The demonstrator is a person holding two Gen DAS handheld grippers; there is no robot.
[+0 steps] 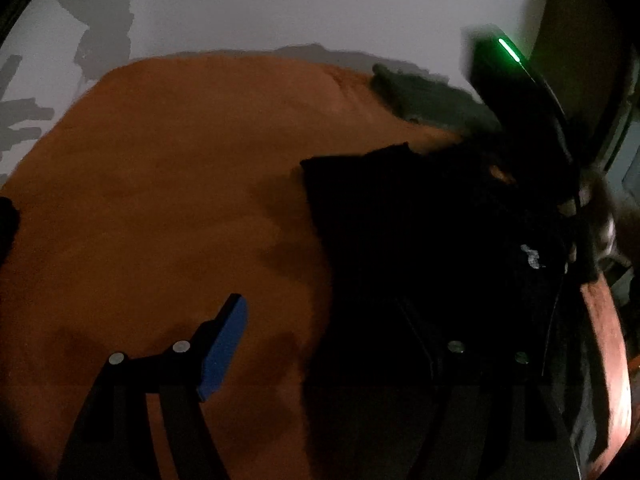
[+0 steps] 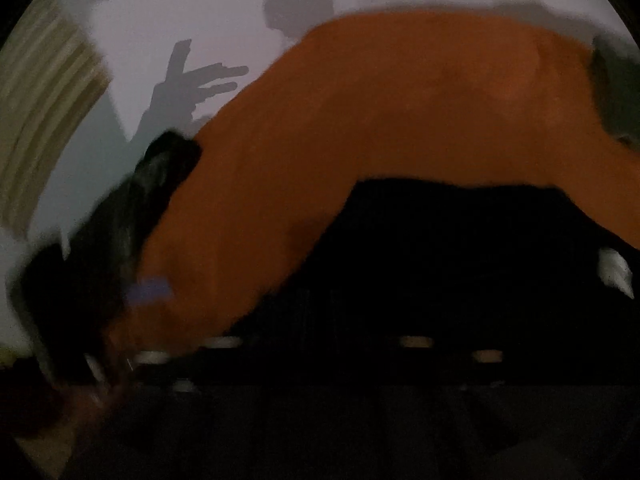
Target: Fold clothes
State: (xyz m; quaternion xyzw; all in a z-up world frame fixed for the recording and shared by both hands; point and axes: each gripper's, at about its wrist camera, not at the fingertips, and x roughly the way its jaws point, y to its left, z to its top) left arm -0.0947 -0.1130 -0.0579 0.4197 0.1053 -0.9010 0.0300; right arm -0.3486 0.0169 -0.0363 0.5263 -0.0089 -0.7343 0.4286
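Two grippers in play, dim light. Left gripper: jaws spread wide, blue pad on the left finger clear against the orange cover, right finger lost in the dark over the black garment. Nothing visibly pinched between the fingers.

Right gripper shows in the left wrist view at upper right, dark body with a green light strip, tilted down at the far right edge of the garment; a hand is on it, blurred. Whether it grips cloth or how its jaws stand, cannot tell. The right wrist view is motion-blurred and its own fingers are black on black at the bottom, so no help there.

The garment lies spread flat on the cover, right of centre in the left wrist view, left edge roughly straight, a small white mark near its right side. In the right wrist view it fills the lower middle, with a white patch at the far right edge.

The cover is orange, fuzzy, and spreads over most of the surface; pale wall behind. A grey-green cloth sits at the cover's far edge, near the right gripper. In the right wrist view the left gripper appears at left as a dark blur with a bluish pad.
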